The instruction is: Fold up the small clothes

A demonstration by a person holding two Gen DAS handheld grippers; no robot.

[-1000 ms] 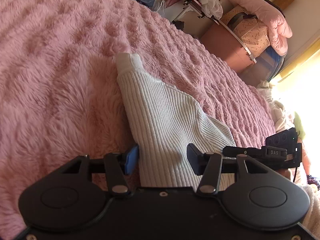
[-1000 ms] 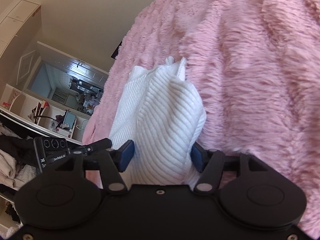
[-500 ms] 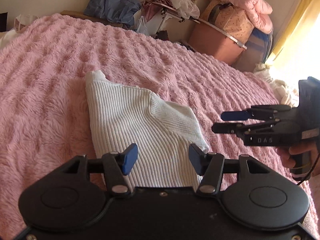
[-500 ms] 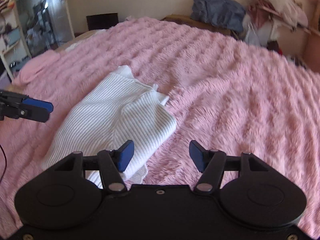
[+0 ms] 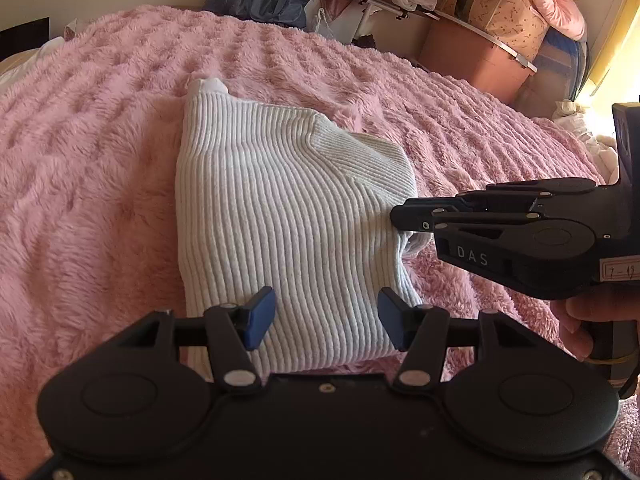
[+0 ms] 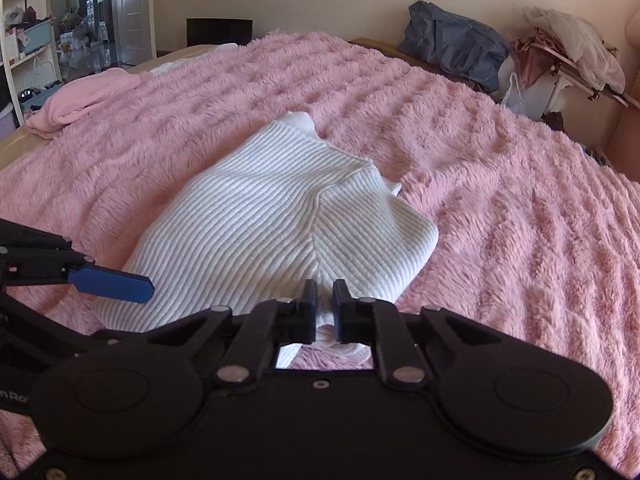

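Observation:
A white ribbed knit garment (image 5: 280,208) (image 6: 288,220) lies folded on the fluffy pink blanket (image 5: 100,160) (image 6: 500,200). My left gripper (image 5: 326,312) hovers open over the garment's near edge; its blue pads straddle the fabric without pressing it. One of its blue fingers (image 6: 112,282) shows at the left of the right wrist view. My right gripper (image 6: 324,300) (image 5: 400,216) is shut, its tips pinching the garment's edge at its right corner, with white fabric showing between and below the jaws.
A hand (image 5: 580,320) holds the right gripper's handle. A pink garment (image 6: 80,96) lies at the bed's far left corner. Blue-grey clothes (image 6: 452,48), bags and a brown storage box (image 5: 480,56) crowd the far side of the bed.
The right gripper rolled level and came in to the garment's right corner, and its jaws closed there. The left gripper drew back toward the near edge and stayed open.

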